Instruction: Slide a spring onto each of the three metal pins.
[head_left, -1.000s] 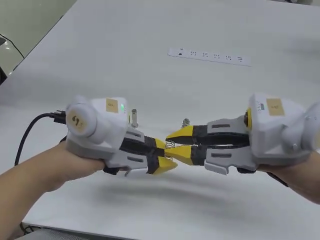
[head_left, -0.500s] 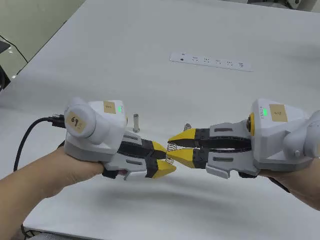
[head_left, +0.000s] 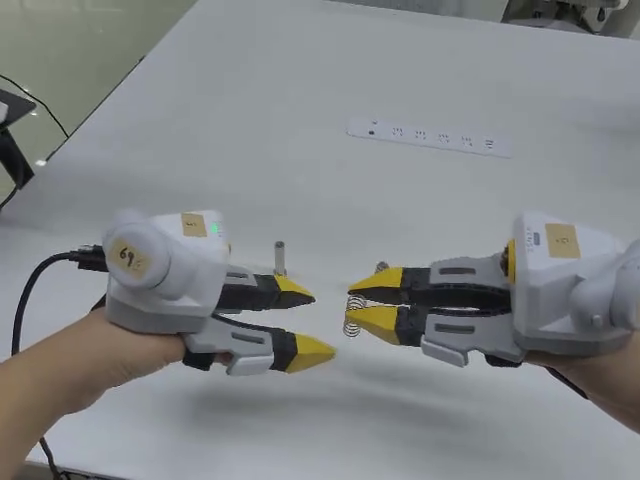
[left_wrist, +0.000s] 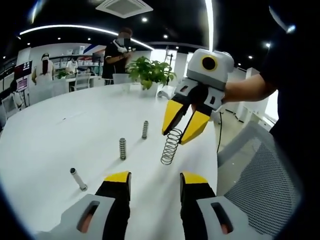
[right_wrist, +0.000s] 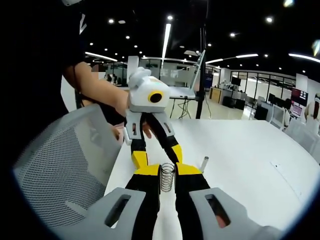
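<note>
My right gripper (head_left: 354, 301) is shut on a small metal spring (head_left: 352, 326), which hangs from its yellow tips a little above the white table (head_left: 250, 120). In its own view the spring (right_wrist: 167, 176) stands between the shut jaws of the right gripper (right_wrist: 167, 170). Facing it, my left gripper (head_left: 310, 322) is open and holds nothing. From the left gripper view, the left gripper (left_wrist: 156, 178) looks at the held spring (left_wrist: 171, 146). A bare pin (head_left: 281, 257) stands upright behind the left jaws. Two other pins (left_wrist: 122, 148) (left_wrist: 145, 129) carry springs; the bare pin (left_wrist: 77, 178) is nearest.
A white power strip (head_left: 430, 136) lies further back on the table. A black cable (head_left: 40, 280) runs off the left gripper's rear. A grey mesh chair (right_wrist: 65, 155) sits at the near table edge. People stand far off in the office.
The left gripper has opened and drawn back to the left, letting go of the spring. The right gripper keeps the spring. The camera has shifted a little.
</note>
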